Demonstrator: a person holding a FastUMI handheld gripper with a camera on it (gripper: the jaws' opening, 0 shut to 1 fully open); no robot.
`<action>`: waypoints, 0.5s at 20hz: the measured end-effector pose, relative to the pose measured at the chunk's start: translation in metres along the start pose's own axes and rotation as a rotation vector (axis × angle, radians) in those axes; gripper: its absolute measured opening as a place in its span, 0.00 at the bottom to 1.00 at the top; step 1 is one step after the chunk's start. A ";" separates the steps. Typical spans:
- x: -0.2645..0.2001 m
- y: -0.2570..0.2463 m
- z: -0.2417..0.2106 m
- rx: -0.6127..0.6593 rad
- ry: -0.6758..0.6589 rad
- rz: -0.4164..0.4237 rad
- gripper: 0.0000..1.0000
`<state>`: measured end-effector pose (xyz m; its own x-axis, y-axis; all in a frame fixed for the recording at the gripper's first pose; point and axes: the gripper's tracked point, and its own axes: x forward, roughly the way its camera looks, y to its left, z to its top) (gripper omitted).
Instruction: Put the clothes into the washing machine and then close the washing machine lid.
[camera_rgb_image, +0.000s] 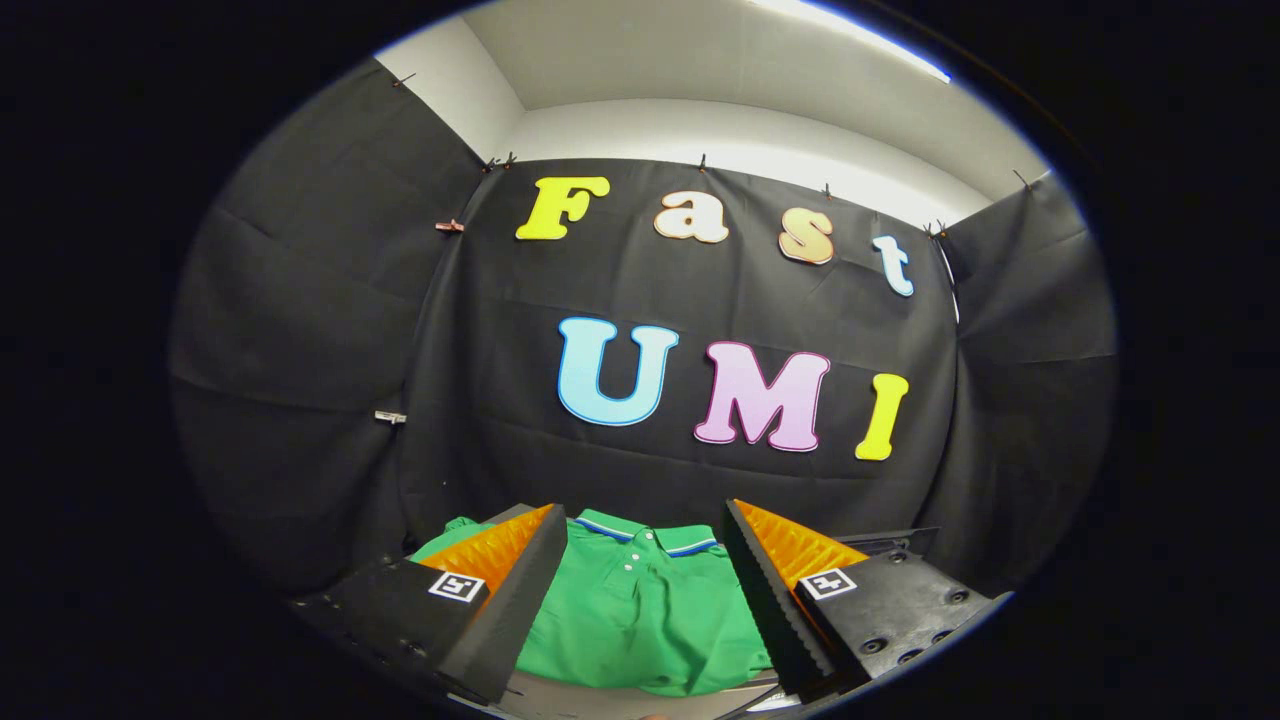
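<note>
We hold the gripper (645, 560) level, and its two fingers (520, 590) stand wide apart with nothing pressed between them. In the gap between the fingers, and just ahead of them, we see a green polo shirt (640, 610) lying flat on the surface (620, 703). Its collar (645, 532) points away from us toward the booth's black cloth wall (700, 470); the collar carries a thin blue and white stripe along its edge, and a short row of small white buttons (627, 568) runs down the placket below it. The shirt spreads out behind both fingers, and a bit of green sleeve shows beyond the outer side of the left one. Neither finger touches the fabric as far as we can tell. Above the cloth we see a pale wall and ceiling (700, 80).
</note>
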<state>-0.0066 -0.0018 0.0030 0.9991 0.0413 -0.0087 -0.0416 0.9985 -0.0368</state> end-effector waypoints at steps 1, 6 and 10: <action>0.000 0.000 -0.001 0.000 0.004 0.004 0.98; 0.007 0.012 -0.010 -0.008 0.043 0.056 0.98; 0.021 0.016 -0.018 -0.001 0.095 0.081 0.98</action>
<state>0.0136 0.0139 -0.0154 0.9872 0.1181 -0.1068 -0.1222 0.9920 -0.0327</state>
